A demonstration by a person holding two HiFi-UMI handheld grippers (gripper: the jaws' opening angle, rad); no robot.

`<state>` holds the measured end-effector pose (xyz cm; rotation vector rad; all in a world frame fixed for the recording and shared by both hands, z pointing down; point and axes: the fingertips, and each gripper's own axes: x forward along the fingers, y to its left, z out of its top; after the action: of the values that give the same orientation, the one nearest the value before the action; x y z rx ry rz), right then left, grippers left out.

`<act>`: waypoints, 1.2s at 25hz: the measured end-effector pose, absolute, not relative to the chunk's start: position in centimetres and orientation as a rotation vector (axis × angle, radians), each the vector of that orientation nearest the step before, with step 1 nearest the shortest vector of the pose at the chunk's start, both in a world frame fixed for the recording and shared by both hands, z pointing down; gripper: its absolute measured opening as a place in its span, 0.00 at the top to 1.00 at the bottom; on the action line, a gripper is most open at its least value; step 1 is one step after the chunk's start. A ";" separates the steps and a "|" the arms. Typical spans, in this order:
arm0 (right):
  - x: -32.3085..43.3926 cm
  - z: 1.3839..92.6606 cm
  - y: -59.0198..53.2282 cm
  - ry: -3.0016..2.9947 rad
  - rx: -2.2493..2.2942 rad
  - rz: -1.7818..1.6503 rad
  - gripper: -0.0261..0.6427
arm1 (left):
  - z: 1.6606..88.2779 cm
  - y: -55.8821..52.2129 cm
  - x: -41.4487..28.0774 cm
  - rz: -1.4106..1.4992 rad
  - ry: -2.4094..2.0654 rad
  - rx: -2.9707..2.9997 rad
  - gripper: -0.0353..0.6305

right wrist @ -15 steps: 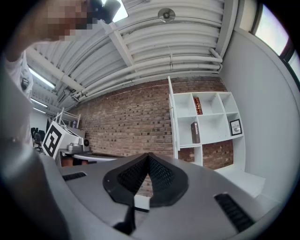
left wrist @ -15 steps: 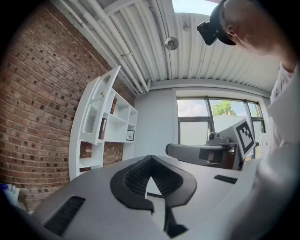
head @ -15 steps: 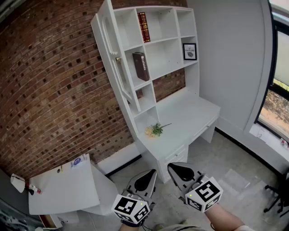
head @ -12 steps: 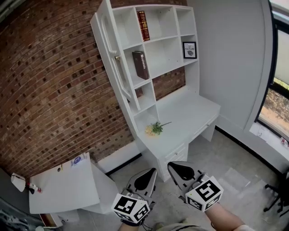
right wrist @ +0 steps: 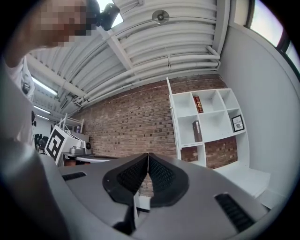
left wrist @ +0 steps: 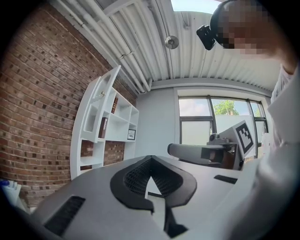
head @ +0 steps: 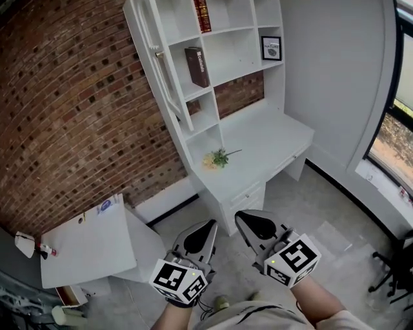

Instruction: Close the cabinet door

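Left gripper (head: 208, 225) and right gripper (head: 240, 216), shut, empty; cabinet door (head: 146, 38) well ahead, open: rigid, probably light; push near its free edge.

White shelf unit (head: 222, 38) stands against the brick wall (head: 77, 116). Its door (head: 153, 45) on the left side is swung wide open, seen nearly edge-on, with a small gold knob (head: 159, 54). A red book (head: 202, 14) stands upright in a top cubby and a dark book (head: 197, 66) in the one below. A framed picture (head: 271, 48) sits in a right cubby. A bunch of flowers (head: 215, 158) lies at the left end of the counter (head: 274, 142). A low white table (head: 87, 248) is at lower left. The left tool (head: 210, 223) and right tool (head: 239, 215) are side by side over the floor (head: 335, 225), jaws together, tips toward the counter, well apart from the door. A window (head: 401, 122) is at right.
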<state>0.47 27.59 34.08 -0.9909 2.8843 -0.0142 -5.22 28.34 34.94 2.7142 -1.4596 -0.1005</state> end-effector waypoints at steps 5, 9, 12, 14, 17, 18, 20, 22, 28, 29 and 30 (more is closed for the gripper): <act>1.7 34.7 26.6 2.860 -0.968 -0.044 0.93 | 35.3 27.1 -5.2 -0.092 -1.501 2.701 0.93; 2.9 35.2 26.5 2.866 -0.950 -0.071 0.93 | 35.6 26.7 -4.9 -0.088 -1.537 2.671 0.93; 3.7 34.7 26.1 2.861 -0.938 -0.053 0.93 | 35.3 26.1 -4.3 -0.086 -1.552 2.675 0.93; 3.7 34.2 25.7 2.857 -0.926 -0.036 0.93 | 35.0 25.5 -4.2 -0.085 -1.556 2.689 0.93; 3.7 33.5 24.9 2.852 -0.922 -0.017 0.93 | 33.9 24.2 -4.6 -0.086 -1.578 2.706 0.93; 3.6 33.4 24.5 2.849 -0.924 -0.013 0.93 | 33.5 23.6 -5.0 -0.091 -1.588 2.712 0.93; 3.3 33.3 23.5 2.845 -0.929 -0.005 0.93 | 32.5 22.3 -5.9 -0.108 -1.607 2.727 0.93; 2.4 33.4 22.2 2.851 -0.931 0.007 0.93 | 31.5 20.7 -7.1 -0.133 -1.624 2.745 0.93; -2.1 32.6 16.3 2.859 -0.927 0.046 0.93 | 29.0 14.3 -10.9 -0.181 -1.635 2.819 0.93; -3.0 32.3 15.2 2.859 -0.925 0.053 0.93 | 28.5 13.1 -11.5 -0.186 -1.631 2.833 0.93; -4.0 31.9 14.0 2.858 -0.923 0.062 0.93 | 28.0 11.9 -12.3 -0.191 -1.627 2.848 0.93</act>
<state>-3.99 13.98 31.90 -0.9230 2.8584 0.0621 -12.26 11.91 28.02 2.8481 -1.6268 -0.1909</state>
